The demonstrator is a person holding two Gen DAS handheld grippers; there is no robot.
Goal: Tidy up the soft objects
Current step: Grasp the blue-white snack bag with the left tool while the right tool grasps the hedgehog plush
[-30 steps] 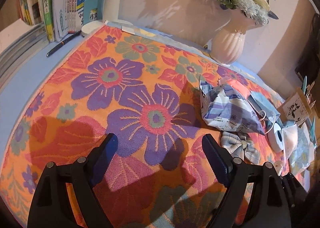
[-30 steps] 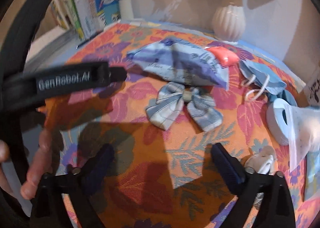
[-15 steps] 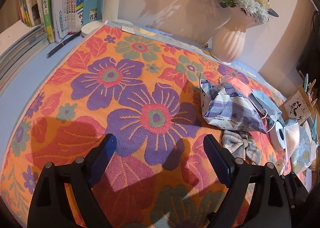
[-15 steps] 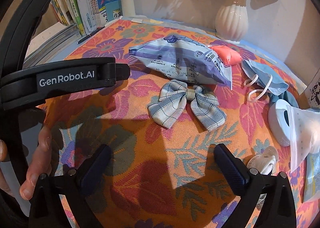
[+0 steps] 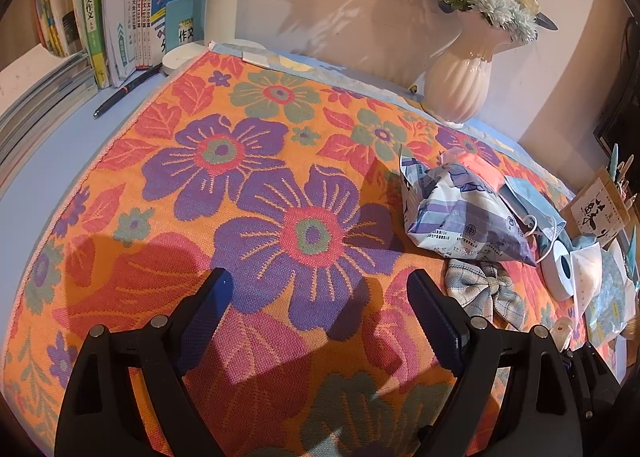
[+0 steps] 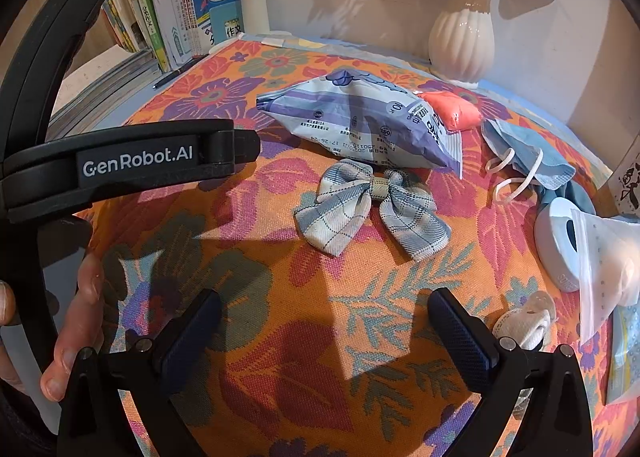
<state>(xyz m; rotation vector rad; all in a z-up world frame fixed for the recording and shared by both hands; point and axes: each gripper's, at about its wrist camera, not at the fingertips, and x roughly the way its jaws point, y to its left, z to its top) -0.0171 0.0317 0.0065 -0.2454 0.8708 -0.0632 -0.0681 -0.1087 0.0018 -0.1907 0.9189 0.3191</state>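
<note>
Both grippers hang over a table [image 5: 60, 145] spread with a flowered cloth [image 5: 248, 177]. The left gripper [image 5: 320, 289] has its jaws wide apart with nothing between them, above a big purple bloom. The right gripper [image 6: 324, 317] is likewise spread wide and empty, aimed at a plaid fabric bow [image 6: 372, 209] lying flat on the cloth just ahead. Beyond the bow rests a crumpled blue-and-white packet [image 6: 356, 125], touching an orange pouch [image 6: 452, 109]; to the right lie a blue face mask [image 6: 528, 157] with white loops and a tape roll [image 6: 560, 241]. A white vase [image 6: 460, 37] of flowers and a row of books [image 5: 120, 9] stand along the wall
</note>
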